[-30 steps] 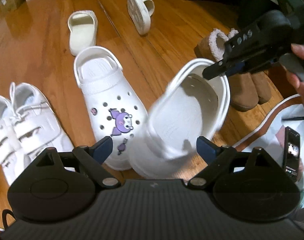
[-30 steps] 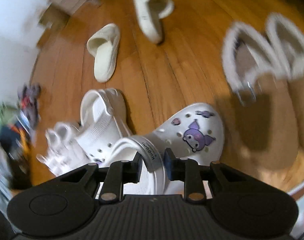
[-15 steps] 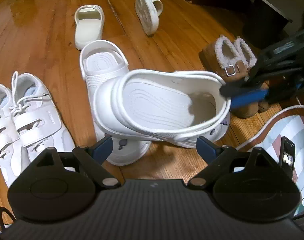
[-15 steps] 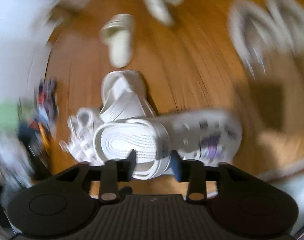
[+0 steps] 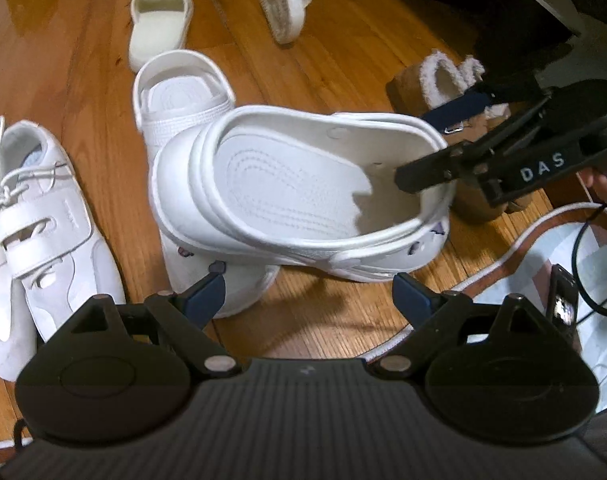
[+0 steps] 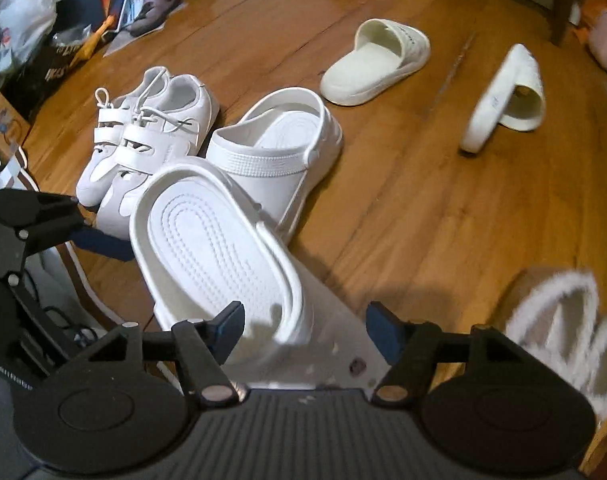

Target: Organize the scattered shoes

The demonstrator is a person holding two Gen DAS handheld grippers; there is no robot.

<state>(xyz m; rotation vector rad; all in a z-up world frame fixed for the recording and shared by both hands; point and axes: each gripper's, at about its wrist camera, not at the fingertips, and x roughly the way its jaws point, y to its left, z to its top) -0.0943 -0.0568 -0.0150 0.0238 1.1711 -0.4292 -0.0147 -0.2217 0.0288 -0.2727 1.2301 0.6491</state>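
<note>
A white clog with purple charms (image 5: 295,184) lies tilted on its side, leaning across the toe of its upright mate (image 5: 183,96). My right gripper (image 6: 307,326) straddles the clog's (image 6: 207,240) toe wall. One finger is inside the shoe and one outside, and the jaws are opening, with no pad pressing that I can see. In the left wrist view the right gripper (image 5: 443,140) reaches in from the right. My left gripper (image 5: 309,294) hovers open just in front of the clog, holding nothing. The mate (image 6: 279,148) stands beside the white sneakers (image 6: 143,140).
The wooden floor also holds white sneakers (image 5: 43,216), a cream slide (image 5: 159,20), another slide on its edge (image 5: 283,4) and brown fleece slippers (image 5: 443,76). A rug (image 5: 543,264) with a phone (image 5: 561,300) lies near right. Boxes and clutter (image 6: 43,40) sit far left.
The right gripper rolled and carried the clog from hanging upright to lying sideways across the other clog. Its jaws, earlier shut on the clog's rim, have spread apart. The left gripper barely moved.
</note>
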